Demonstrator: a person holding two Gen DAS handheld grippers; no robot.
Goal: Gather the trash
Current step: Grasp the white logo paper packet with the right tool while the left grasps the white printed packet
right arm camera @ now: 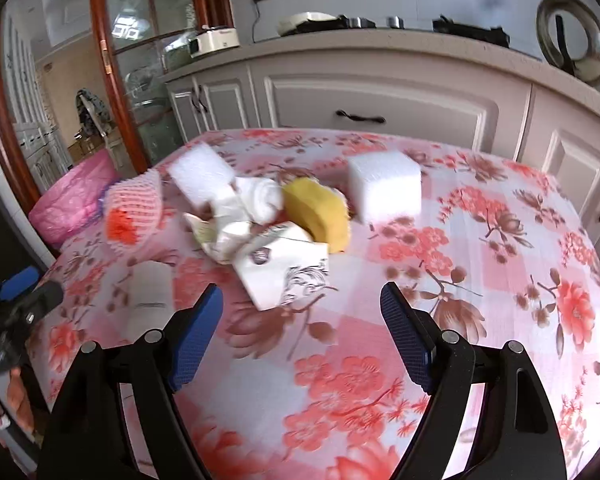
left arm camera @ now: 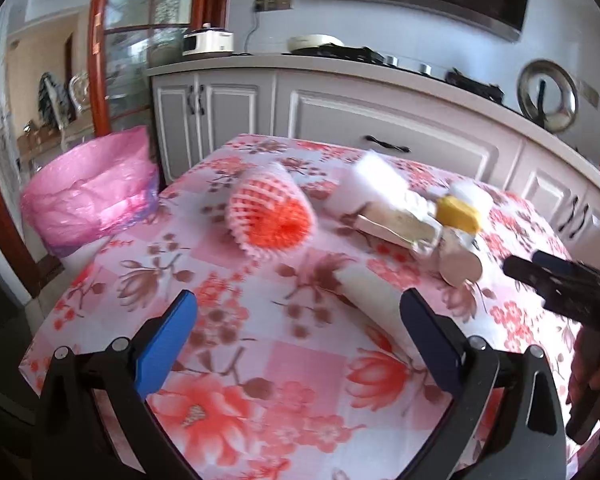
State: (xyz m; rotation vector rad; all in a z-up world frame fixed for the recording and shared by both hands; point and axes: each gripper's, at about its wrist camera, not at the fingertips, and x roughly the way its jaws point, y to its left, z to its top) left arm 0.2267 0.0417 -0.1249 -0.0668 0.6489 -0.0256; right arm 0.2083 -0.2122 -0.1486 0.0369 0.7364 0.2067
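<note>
Tissue box (right arm camera: pixel 282 266) just ahead of the right gripper (right arm camera: pixel 302 308), fingers apart.

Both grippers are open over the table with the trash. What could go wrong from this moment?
1. The foam fruit net is light and round; a closing left gripper may push it away.
2. The paper box, crumpled paper and yellow sponge touch, so the right gripper may drag neighbours along.
3. The pink-lined bin stands beyond the table's edge; loosely held pieces may fall short.
</note>
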